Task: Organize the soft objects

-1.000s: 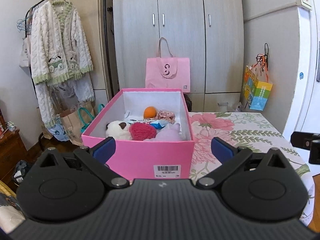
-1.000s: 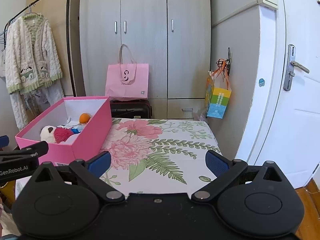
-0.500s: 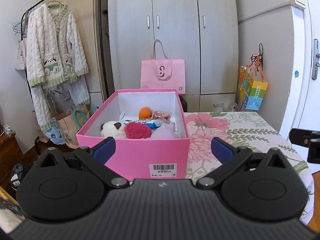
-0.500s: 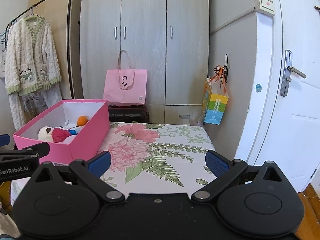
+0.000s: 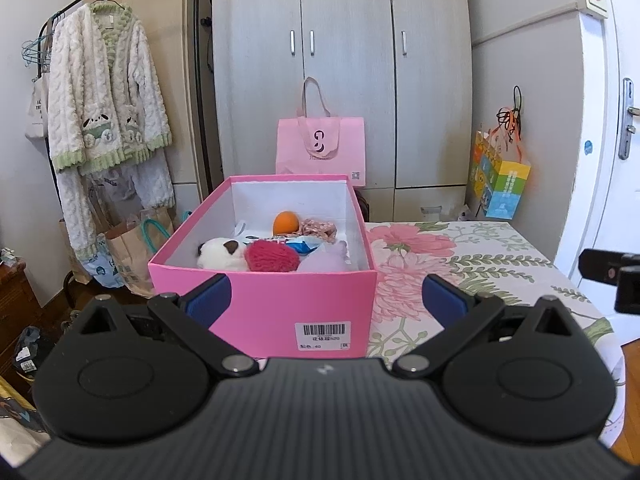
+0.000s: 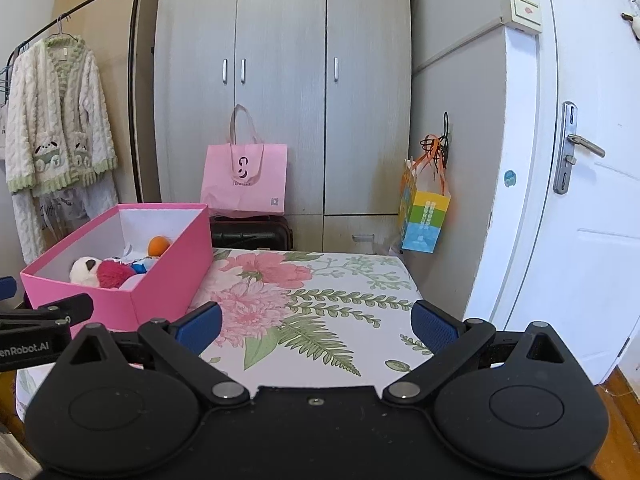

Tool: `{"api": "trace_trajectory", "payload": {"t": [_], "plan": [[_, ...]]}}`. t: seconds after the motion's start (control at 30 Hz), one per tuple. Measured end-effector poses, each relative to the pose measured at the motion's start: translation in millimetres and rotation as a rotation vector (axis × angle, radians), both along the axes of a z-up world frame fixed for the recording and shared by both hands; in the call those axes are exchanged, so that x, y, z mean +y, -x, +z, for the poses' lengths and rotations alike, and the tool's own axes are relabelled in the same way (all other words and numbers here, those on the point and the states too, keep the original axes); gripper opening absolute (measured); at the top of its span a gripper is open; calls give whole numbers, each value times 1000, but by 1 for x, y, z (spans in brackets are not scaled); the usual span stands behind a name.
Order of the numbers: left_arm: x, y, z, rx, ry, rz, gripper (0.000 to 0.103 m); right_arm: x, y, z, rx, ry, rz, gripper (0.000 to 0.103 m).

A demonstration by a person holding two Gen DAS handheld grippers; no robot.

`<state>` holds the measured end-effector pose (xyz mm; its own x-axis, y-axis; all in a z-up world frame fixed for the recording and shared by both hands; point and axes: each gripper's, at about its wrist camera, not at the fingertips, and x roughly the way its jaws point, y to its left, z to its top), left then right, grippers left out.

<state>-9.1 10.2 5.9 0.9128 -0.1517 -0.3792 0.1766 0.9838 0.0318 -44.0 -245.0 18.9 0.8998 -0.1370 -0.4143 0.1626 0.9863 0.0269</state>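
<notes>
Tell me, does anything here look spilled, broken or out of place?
Nothing stands out. The pink box sits squarely on the flowered table with the soft toys all inside it. Nothing lies loose on the table. Both the left gripper and the right gripper are open and empty.

Right gripper (image 6: 316,322) fingers spread, empty, above floral table (image 6: 320,304); pink box (image 6: 160,280) left, holding soft toys.

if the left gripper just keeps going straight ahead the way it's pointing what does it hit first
Most likely the near wall of the pink box, which sits directly ahead of the left gripper between its open jaws; depth is hard to judge.
</notes>
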Motion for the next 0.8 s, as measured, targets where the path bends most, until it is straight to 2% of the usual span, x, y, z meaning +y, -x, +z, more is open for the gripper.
{"api": "trace_trajectory", "payload": {"t": [0.5, 0.8], "plan": [[0, -1, -2, 9, 6, -28, 103, 2, -5, -2, 17, 11, 2, 102], [2, 0, -3, -4, 6, -13, 103, 2, -7, -3, 24, 11, -3, 102]]}}
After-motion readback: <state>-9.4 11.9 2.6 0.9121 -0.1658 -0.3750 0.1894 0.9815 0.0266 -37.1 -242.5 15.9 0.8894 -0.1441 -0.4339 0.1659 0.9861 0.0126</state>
